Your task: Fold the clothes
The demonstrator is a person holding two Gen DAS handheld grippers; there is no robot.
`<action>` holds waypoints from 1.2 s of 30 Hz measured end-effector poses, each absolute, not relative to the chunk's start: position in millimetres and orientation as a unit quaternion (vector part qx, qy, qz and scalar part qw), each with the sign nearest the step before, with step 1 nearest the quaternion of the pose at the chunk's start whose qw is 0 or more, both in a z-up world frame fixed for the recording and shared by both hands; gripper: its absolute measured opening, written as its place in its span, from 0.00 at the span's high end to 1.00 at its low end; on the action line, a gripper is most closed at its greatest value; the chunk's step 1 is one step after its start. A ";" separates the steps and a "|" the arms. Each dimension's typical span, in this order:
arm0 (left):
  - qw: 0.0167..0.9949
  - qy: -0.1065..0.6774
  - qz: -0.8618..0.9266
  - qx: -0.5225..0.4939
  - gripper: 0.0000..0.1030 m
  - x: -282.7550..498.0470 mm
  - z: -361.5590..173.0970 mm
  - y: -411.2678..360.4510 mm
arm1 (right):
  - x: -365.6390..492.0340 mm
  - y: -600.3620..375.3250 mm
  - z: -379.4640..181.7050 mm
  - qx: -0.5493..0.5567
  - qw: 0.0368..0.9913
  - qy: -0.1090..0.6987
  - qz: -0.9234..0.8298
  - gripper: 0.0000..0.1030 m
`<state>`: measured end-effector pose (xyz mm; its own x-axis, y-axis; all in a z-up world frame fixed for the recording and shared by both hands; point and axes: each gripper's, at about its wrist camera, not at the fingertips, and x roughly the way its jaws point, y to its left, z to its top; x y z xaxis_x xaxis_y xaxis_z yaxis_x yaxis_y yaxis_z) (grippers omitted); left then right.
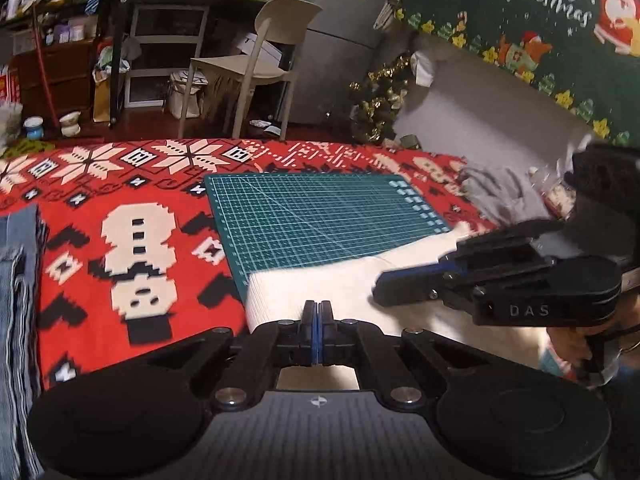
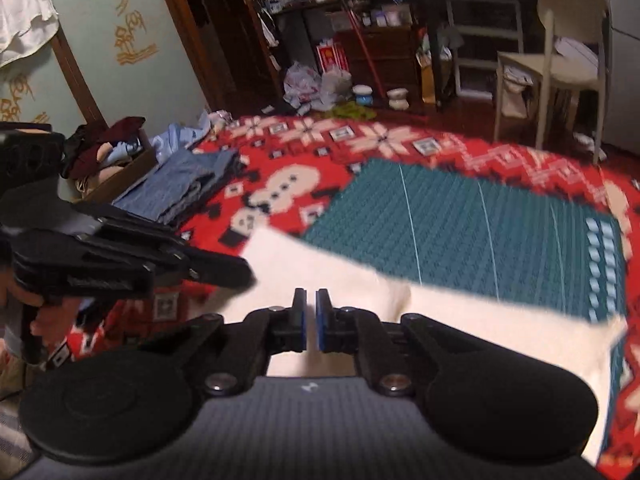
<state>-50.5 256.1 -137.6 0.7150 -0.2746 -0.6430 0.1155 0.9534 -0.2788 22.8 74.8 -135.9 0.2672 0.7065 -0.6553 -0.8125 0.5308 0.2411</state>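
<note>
A cream-white garment (image 1: pixel 320 288) lies across the near edge of the green cutting mat (image 1: pixel 320 220) on the red patterned blanket; it also shows in the right wrist view (image 2: pixel 460 320). My left gripper (image 1: pixel 317 332) is shut, its jaws pressed together over the cloth's near left part; whether cloth is pinched is hidden. My right gripper (image 2: pixel 311 320) has its jaws almost together with a narrow gap, above the cloth. Each gripper shows in the other's view: the right one (image 1: pixel 500 280) and the left one (image 2: pixel 140 260).
Folded blue jeans (image 2: pixel 184 184) lie at the blanket's left, beside a box of clothes (image 2: pixel 108 152). A grey garment (image 1: pixel 500 192) sits at the right. A beige chair (image 1: pixel 256 64), shelves and a fridge stand beyond the blanket (image 1: pixel 120 200).
</note>
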 end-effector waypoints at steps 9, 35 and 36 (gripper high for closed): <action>0.917 0.375 -0.081 -0.111 0.97 -47.2 -140.2 257.2 | 47.5 68.0 -156.0 -0.063 0.803 0.391 0.445 1.00; 0.899 0.397 -0.128 -0.134 0.96 -156.2 -133.8 218.5 | -51.5 -46.7 -150.2 0.044 0.749 0.483 0.451 0.78; 0.899 0.396 -0.129 -0.135 0.96 -157.5 -133.1 218.8 | -51.3 -43.4 -151.9 0.046 0.745 0.486 0.454 0.75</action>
